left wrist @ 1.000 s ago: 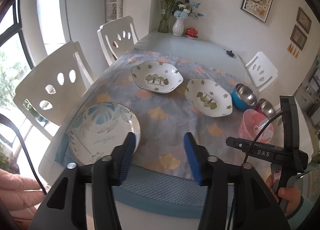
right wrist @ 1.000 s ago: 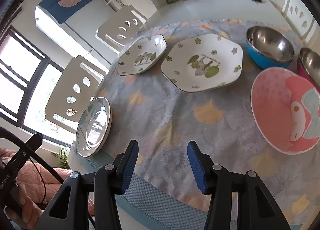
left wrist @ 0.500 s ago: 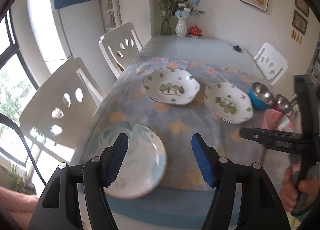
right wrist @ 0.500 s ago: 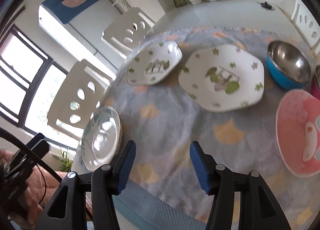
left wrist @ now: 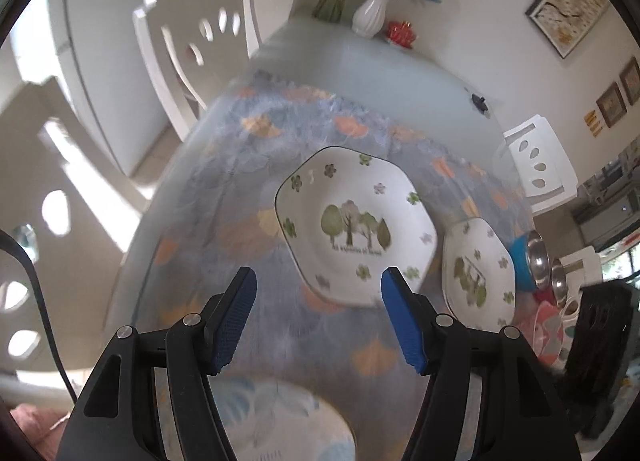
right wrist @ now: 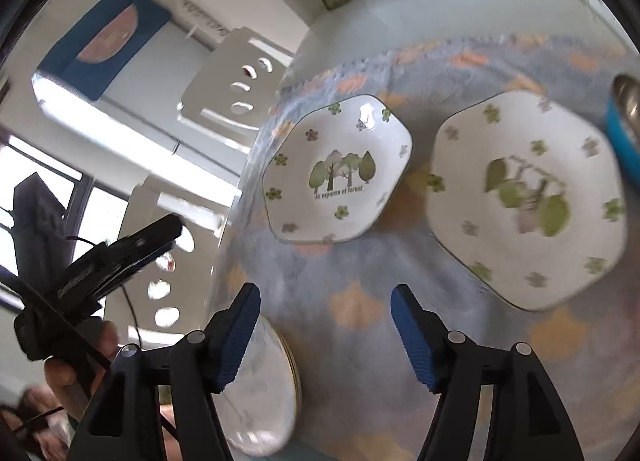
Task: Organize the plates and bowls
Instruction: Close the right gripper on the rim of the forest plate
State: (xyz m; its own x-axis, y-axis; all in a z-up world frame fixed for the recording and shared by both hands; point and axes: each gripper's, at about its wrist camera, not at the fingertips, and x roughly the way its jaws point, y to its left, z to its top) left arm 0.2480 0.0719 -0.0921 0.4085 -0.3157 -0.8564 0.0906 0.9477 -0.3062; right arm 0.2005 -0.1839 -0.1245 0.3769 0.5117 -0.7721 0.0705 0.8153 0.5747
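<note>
A white hexagonal plate with a tree print lies on the patterned tablecloth. A second hexagonal plate with a leaf print lies to its right. A round leaf-patterned plate lies near the front left edge. A blue steel bowl, a second steel bowl and a pink plate are at the right. My left gripper is open and empty, just short of the tree plate. My right gripper is open and empty above the cloth.
White chairs stand along the table's left side, another at the right. A vase of flowers and a red dish stand at the far end. The other hand-held gripper shows in each view.
Both grippers have moved forward and lower over the table toward the tree plate. The round plate has slid to the bottom of both views. Both stay open.
</note>
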